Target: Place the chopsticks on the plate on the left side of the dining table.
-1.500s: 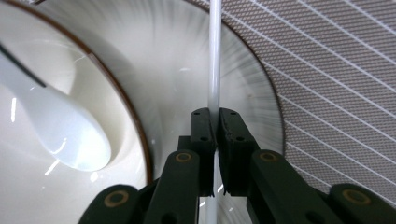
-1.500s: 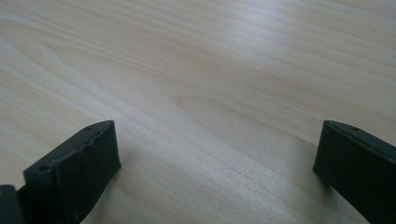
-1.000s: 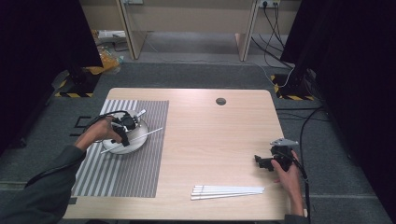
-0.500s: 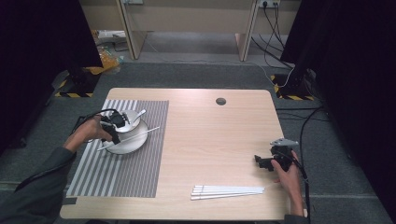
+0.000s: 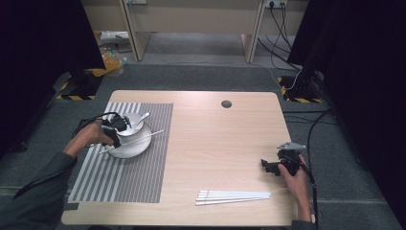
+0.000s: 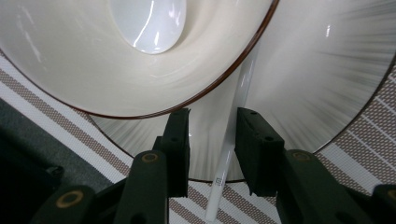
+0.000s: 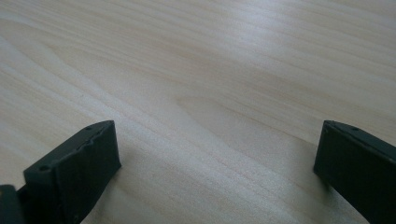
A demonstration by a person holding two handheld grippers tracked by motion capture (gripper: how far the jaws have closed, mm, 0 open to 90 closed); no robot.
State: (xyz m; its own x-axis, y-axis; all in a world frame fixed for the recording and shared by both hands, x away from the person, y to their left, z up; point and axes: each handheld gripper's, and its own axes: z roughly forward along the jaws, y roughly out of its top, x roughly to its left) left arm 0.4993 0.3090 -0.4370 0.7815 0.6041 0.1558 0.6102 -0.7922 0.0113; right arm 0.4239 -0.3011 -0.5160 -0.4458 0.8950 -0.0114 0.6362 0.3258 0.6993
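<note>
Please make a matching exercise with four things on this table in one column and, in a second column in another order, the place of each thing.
Things:
1. spoon
2. single chopstick
3. bundle of chopsticks
4. plate

Places:
A. on the striped placemat, under the bowl
B. on bare wood near the front edge of the table
C. in the bowl
D. across the plate, between the jaws of the left hand-held gripper

Pairs: 1-C, 2-D, 3-B, 4-A
</note>
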